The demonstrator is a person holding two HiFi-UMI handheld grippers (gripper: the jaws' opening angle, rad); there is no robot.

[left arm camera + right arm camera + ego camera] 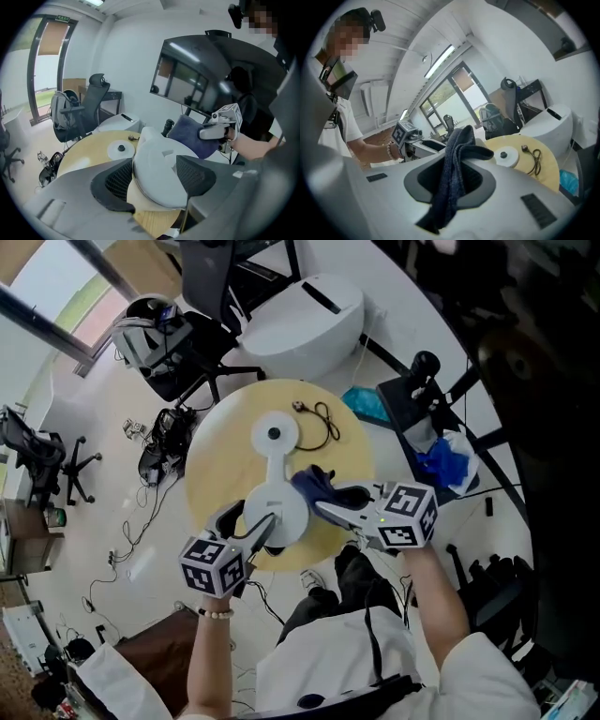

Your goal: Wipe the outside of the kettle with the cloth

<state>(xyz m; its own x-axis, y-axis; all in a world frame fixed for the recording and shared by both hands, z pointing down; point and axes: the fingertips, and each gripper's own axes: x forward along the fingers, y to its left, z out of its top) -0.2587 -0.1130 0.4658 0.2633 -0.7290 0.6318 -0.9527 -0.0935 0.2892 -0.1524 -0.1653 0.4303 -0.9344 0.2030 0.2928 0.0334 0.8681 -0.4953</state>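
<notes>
Between the spread jaws of the left gripper [154,180] stands the white kettle [161,159], seemingly unclamped; the right gripper [452,182] pinches the dark blue cloth [458,140] just beside it, so wiping likely needs a steadying grip, then cloth contact.

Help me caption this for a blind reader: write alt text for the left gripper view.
The left tongs stand open on either side of a white kettle on a round wooden table. Behind it, the right tongs hold a dark blue cloth close to the kettle; a round white base sits further back on the table.
</notes>
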